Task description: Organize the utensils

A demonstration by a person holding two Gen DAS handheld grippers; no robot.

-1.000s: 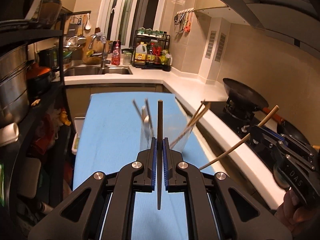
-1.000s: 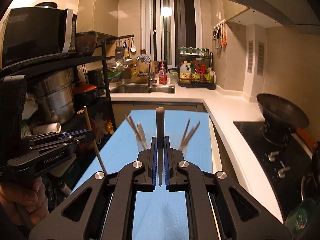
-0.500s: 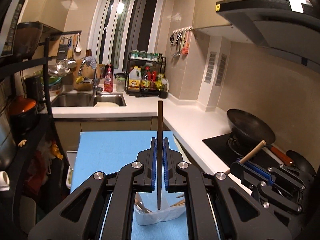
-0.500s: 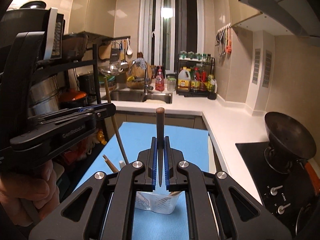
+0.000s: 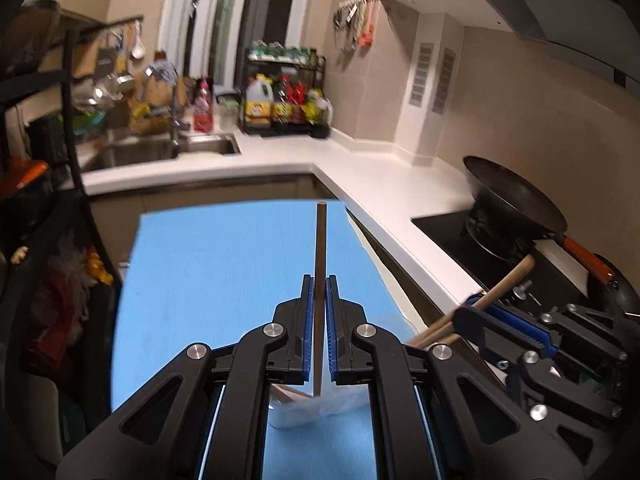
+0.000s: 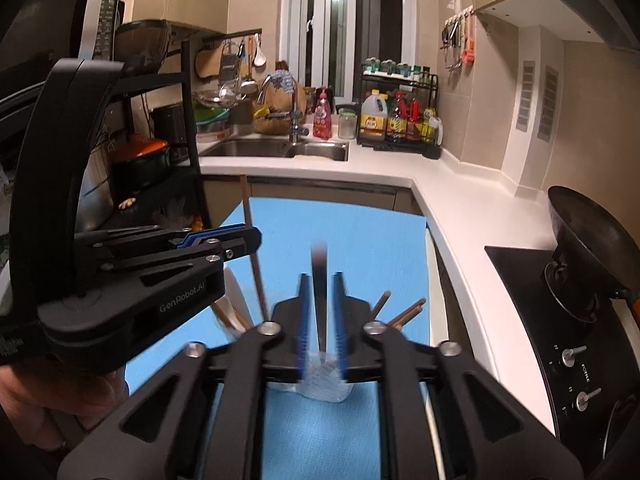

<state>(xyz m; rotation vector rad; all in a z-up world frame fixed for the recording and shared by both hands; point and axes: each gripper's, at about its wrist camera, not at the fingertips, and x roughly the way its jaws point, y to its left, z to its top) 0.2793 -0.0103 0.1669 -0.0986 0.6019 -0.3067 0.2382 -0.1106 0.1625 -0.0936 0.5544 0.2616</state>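
My left gripper (image 5: 319, 280) is shut on a brown chopstick (image 5: 320, 248), held upright above a clear plastic cup (image 5: 316, 412) on the blue mat (image 5: 208, 264). My right gripper (image 6: 321, 280) has its jaws parted; a dark chopstick (image 6: 320, 300) stands blurred between them, its tip over the clear cup (image 6: 324, 380). The cup holds several wooden chopsticks (image 6: 400, 314) and a white spoon (image 6: 236, 296). The left gripper also shows in the right wrist view (image 6: 248, 236). The right gripper also shows in the left wrist view (image 5: 480, 312).
A white counter (image 5: 400, 196) runs along the mat's right side. A black wok (image 5: 516, 204) sits on the stove at the right. A sink (image 6: 276, 148) and a bottle rack (image 6: 400, 116) stand at the back. A dark shelf unit (image 6: 160, 152) with pots stands on the left.
Both grippers have come down over the cup. The right gripper's jaws have parted and its chopstick is blurred between them. The left gripper still grips its chopstick.
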